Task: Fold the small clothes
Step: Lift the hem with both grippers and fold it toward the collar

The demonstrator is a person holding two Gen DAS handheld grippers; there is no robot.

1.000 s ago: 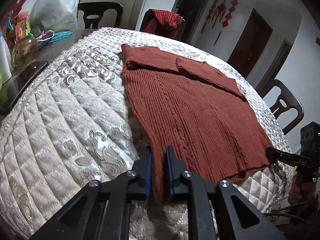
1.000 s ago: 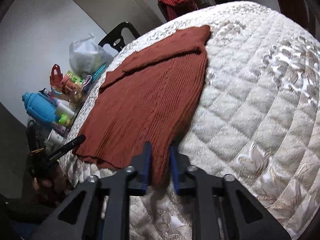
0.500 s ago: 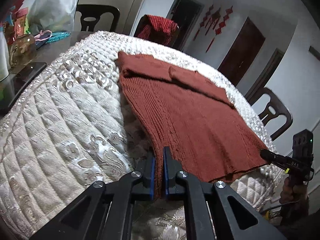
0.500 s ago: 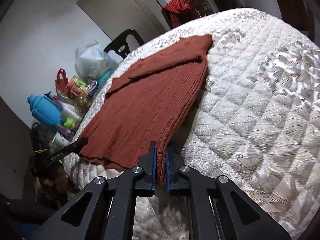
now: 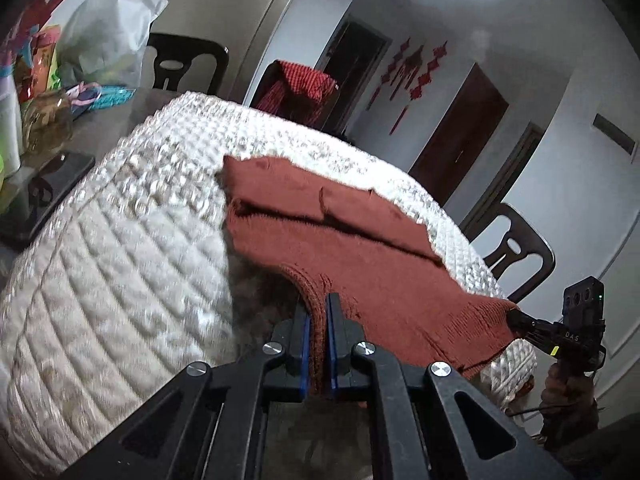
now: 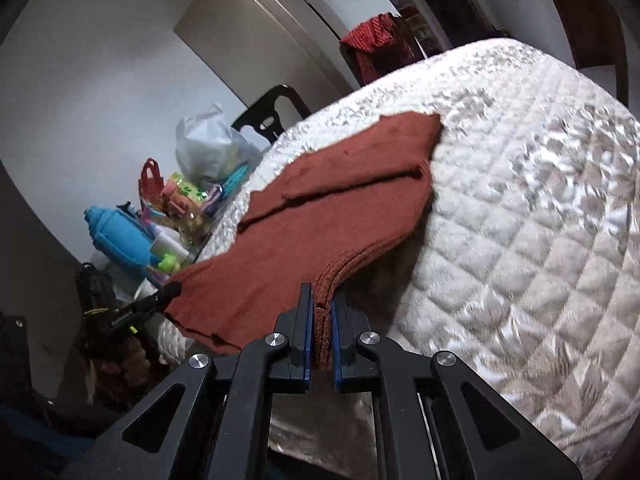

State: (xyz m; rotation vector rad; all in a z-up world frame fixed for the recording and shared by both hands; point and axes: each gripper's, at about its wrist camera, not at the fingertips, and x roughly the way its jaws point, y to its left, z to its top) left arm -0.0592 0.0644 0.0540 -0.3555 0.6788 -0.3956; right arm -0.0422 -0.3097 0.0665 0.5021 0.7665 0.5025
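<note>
A rust-red knitted sweater (image 5: 360, 264) (image 6: 332, 216) lies on a quilted white cover, its sleeves folded across the far end. My left gripper (image 5: 317, 308) is shut on the sweater's near hem corner, which rises off the cover between the blue pads. My right gripper (image 6: 320, 304) is shut on the other near hem corner, also lifted. Each gripper shows in the other's view at the hem's far corner: the right gripper (image 5: 520, 318) and the left gripper (image 6: 168, 294). The hem hangs taut between them.
The quilted white cover (image 5: 120, 264) (image 6: 520, 216) spans the table. Black chairs (image 5: 516, 256) stand around it, one draped with red checked cloth (image 5: 300, 88). A white plastic bag (image 6: 208, 148), a blue bottle (image 6: 116, 236) and small colourful items crowd one side. A phone (image 5: 52, 184) lies there.
Both grippers closed onto the hem corners and rose, lifting the sweater's near edge off the cover. The views tilted upward.
</note>
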